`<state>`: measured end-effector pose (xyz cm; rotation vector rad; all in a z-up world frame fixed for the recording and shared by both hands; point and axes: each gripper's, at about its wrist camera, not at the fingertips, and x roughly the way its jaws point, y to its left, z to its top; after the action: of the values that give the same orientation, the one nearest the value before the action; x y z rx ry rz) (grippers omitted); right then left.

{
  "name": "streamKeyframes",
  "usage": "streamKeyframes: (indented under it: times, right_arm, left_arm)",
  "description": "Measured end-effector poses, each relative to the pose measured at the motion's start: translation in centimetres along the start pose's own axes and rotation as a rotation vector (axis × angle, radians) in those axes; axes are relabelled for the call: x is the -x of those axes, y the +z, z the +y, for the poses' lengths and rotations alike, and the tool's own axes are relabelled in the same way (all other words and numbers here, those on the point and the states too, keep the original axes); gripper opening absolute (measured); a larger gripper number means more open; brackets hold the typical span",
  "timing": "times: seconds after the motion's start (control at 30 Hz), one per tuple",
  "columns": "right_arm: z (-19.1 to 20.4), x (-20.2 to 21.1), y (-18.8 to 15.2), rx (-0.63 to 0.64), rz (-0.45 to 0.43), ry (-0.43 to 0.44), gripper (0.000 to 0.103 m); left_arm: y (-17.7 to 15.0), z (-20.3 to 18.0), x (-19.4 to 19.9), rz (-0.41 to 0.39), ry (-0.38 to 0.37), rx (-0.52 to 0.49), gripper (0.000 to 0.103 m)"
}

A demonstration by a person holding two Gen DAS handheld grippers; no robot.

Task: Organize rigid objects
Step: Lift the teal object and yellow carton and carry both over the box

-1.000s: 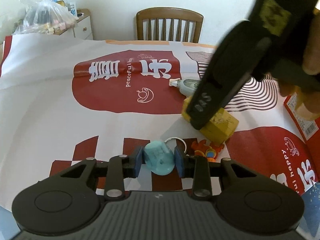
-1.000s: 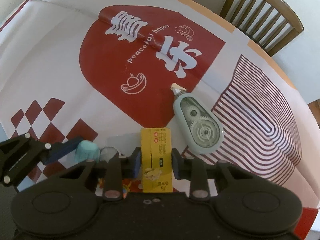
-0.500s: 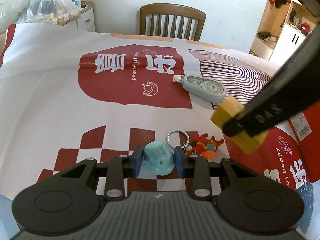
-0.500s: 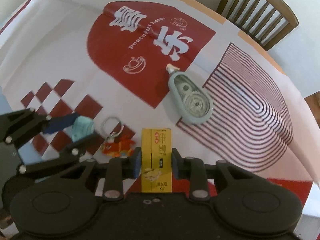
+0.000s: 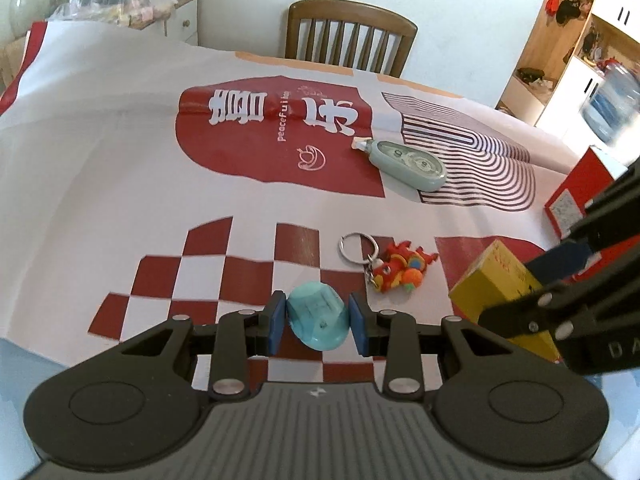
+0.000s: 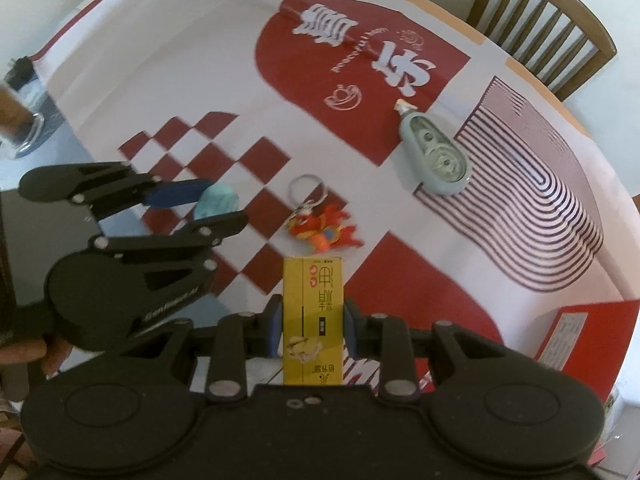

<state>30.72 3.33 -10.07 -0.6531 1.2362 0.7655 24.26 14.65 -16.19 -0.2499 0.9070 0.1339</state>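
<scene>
Left tongs (image 5: 318,322): clenched on a small teal object (image 5: 317,321), blue pads pressed flat to either side of it; the piece is carried clear of the cloth, so the grip looks meant for transport rather than a nudge.
Teal object: rounded, hard-looking shell; I cannot tell what it is. In the right wrist view it shows pinched at the tip of the left tongs (image 6: 212,205), above the checkered patch.
Right tongs (image 6: 313,324): clenched on a yellow carton (image 6: 313,320), pads on its two narrow sides, long axis running out along the fingers; that hold keeps the box from swivelling, I judge.
Yellow carton: off the counter, printed face toward the camera; in the left wrist view it (image 5: 490,280) hangs at the right, beyond the checkered patch.
Both hands loaded: two items lifted at once suggests each is bound for a drop-off spot.
Red box (image 5: 568,204): at the counter's right edge, likely the container; its inside is not visible.
Keychain (image 6: 322,228): orange-red figure with a metal ring, lying flat between the two tongs, untouched.
Correction tape (image 6: 434,156): grey-green dispenser farther out, on the edge of the striped print, well apart from both tongs.
Counter (image 5: 100,152): covered by a red and white printed cloth; wooden chair (image 5: 348,36) at the far side.
Remaining: keychain and tape dispenser not yet collected.
</scene>
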Motion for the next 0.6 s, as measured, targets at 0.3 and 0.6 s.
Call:
streamKeyframes:
  times: [0.3,0.6]
  right_arm:
    - [1.2,1.9,-3.2,-0.012,-0.025,0.032,0.028]
    - [1.3,4.6,-6.4,-0.023,-0.06,0.073,0.028]
  left_arm:
    - [-0.8,-0.6,3.2,0.031,-0.062,0.003,0.033]
    - [-0.7,-2.8,7.0,0.02,-0.094,-0.04,0.033]
